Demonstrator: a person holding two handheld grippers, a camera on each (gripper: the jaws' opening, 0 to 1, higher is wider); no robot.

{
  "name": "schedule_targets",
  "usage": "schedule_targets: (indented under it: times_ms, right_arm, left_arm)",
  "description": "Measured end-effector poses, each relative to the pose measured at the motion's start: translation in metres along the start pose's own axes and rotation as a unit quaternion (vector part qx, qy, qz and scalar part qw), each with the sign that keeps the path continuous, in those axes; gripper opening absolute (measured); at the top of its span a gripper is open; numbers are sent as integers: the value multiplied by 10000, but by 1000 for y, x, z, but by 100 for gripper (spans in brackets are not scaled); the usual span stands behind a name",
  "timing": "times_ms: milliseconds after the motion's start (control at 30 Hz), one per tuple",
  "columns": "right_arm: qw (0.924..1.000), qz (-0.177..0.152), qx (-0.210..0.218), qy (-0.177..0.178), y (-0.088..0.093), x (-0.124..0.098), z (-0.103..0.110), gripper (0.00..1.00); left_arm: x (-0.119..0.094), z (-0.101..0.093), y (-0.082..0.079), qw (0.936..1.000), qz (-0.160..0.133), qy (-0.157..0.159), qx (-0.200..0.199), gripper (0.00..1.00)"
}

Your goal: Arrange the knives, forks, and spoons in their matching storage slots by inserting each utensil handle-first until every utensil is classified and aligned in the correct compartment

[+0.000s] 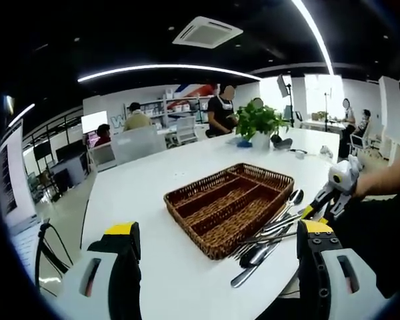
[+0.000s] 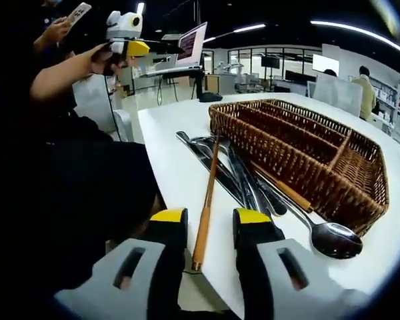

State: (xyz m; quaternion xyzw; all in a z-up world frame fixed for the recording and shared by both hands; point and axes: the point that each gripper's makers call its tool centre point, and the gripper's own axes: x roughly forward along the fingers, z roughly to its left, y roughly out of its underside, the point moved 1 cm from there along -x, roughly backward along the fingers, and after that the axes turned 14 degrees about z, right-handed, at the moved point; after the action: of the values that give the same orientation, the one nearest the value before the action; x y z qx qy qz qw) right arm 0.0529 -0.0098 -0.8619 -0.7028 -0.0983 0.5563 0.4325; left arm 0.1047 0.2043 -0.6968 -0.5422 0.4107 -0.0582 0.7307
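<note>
One white table (image 1: 187, 280), wicker tray (image 1: 230, 207), utensils (image 2: 247, 180) beside, open-plan office bkgd

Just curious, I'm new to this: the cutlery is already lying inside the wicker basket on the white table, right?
Not quite. The wicker basket does sit on the white table, but its compartments look empty. The cutlery lies on the table beside the basket, as the right gripper view shows.

White table (image 1: 153, 200), potted plant (image 1: 259, 123), laptop (image 2: 191, 44), ceiling lights (image 1: 167, 69)
</note>
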Motion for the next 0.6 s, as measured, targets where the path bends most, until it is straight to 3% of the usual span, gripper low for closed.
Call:
schedule_targets:
  times_ms: [100, 233, 267, 300, 333, 600]
  right_arm:
    - [9999, -40, 128, -5, -1, 2, -1, 24]
    - [10000, 48, -35, 3, 2, 7, 1, 17]
    - [9996, 180, -202, 118, 7, 9, -1, 14]
    - [9987, 58, -451, 212, 4, 9, -3, 12]
    - [9997, -25, -206, 111, 2, 8, 2, 10]
    - [9996, -40, -163, 236, 0, 8, 2, 5]
  left_arm:
    - [1, 1, 2, 10000, 5, 5, -27, 100]
    - [2, 2, 4, 10000, 34, 10, -39, 100]
    - [3, 2, 4, 10000, 32, 13, -44, 100]
    - [3, 3, 4, 10000, 32, 14, -50, 100]
    - [3, 3, 5, 10000, 32, 15, -60, 100]
    - [5, 3, 6, 10000, 41, 26, -68, 100]
